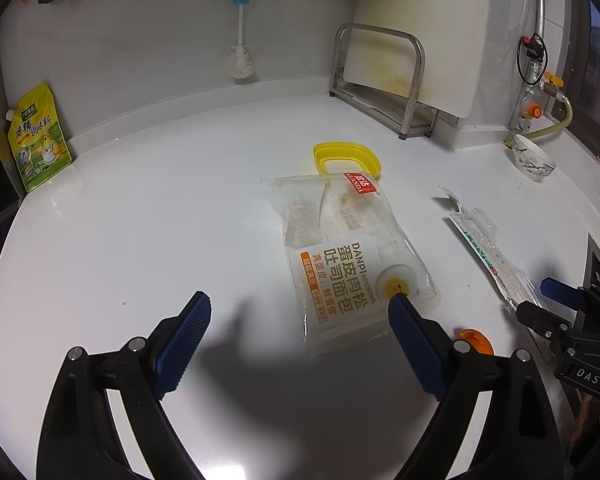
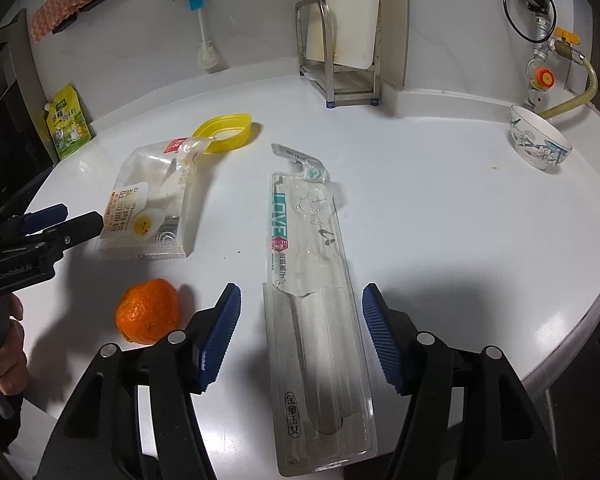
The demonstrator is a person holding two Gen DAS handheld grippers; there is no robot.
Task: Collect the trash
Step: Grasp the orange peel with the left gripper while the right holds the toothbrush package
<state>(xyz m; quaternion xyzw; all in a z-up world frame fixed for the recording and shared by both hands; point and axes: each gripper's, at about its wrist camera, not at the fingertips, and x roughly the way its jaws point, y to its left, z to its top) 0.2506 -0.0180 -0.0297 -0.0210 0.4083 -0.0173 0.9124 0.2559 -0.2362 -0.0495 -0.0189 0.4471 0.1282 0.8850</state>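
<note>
Bread wrapper (image 1: 352,256): lay flat on worktop (image 1: 140,220).
Left gripper (image 1: 300,304): fingers spread wide, holding nothing.
Right gripper (image 2: 302,294): fingers wide apart, straddling toothbrush package (image 2: 312,300).

A home kitchen: a white surface (image 2: 420,208) with a cutting-board rack (image 2: 340,60), hanging dish brush (image 2: 204,36), gas valve (image 2: 556,48) and seasoning pouch (image 1: 40,136)

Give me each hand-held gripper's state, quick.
Left hand-held gripper: open, holding nothing.
Right hand-held gripper: open, straddling the clear toothbrush package, not gripping.
</note>
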